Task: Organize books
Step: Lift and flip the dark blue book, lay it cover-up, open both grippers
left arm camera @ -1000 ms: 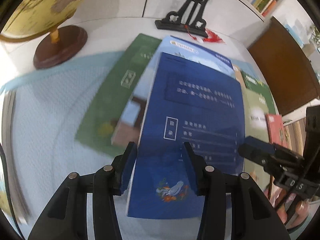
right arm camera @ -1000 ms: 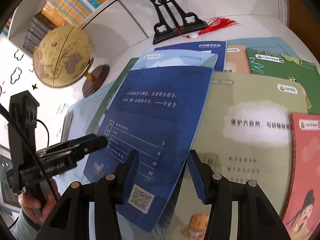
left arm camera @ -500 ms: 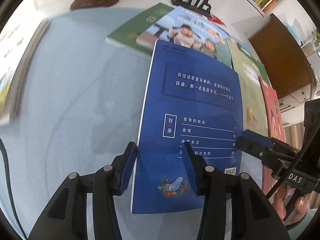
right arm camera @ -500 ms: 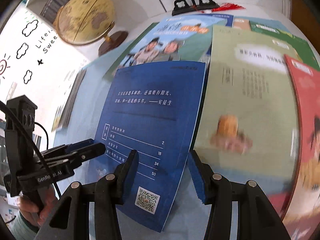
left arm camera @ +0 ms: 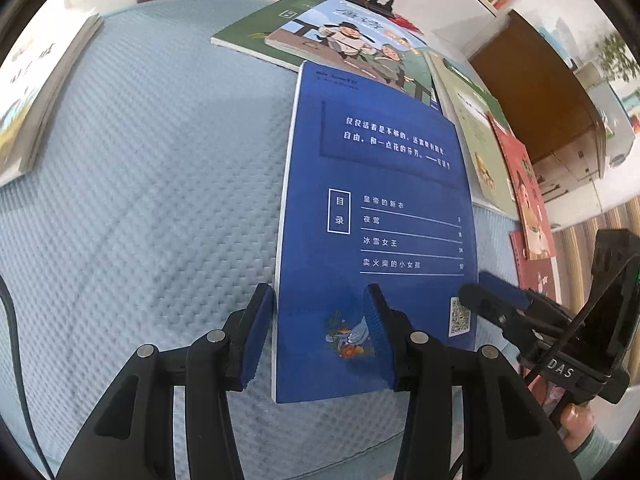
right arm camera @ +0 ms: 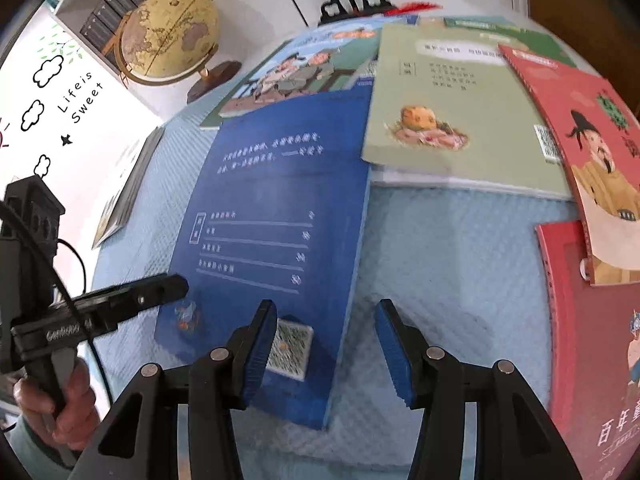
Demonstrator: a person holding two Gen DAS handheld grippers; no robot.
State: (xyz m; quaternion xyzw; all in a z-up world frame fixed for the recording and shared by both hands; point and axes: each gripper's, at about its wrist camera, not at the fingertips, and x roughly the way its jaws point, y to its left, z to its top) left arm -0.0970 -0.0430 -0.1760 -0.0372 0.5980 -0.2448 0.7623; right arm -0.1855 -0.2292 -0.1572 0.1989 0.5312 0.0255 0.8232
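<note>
Two hand-held grippers have carried the blue book point(left arm camera: 376, 216) clear of the spread of other books; a second ago it lay over the illustrated book point(left arm camera: 352, 40) and the green book point(left arm camera: 256, 24), and now only its far edge overlaps them; the rest hangs over bare blue quilted cloth point(left arm camera: 140, 180) covering the bench.

Left hand-held gripper point(left arm camera: 318, 332): jaws part-spread across the near left corner of the blue book; the spine side sits between them. Whether the pads actually press the cover, I cannot tell from either view; the gap has not altered over the last second.

Right hand-held gripper point(right arm camera: 326, 344): jaws likewise part-spread across the near right corner, beside the QR code point(right arm camera: 290, 348); the left pad overlaps the cover, the right pad stands clear of the book's edge over the cloth; contact cannot be confirmed.

Remaining items: pale green book point(right arm camera: 452, 108), red book point(right arm camera: 580, 152) and a second red book point(right arm camera: 592, 344) lie overlapped to the right; a separate stack point(left arm camera: 36, 92) lies at the far left of the cloth; globe point(right arm camera: 168, 36) stands behind.

Judgement: one book is now separated from the jumble and travelling towards the open cloth, probably towards the left stack; sorting is at an early stage, since most books are unsorted.
</note>
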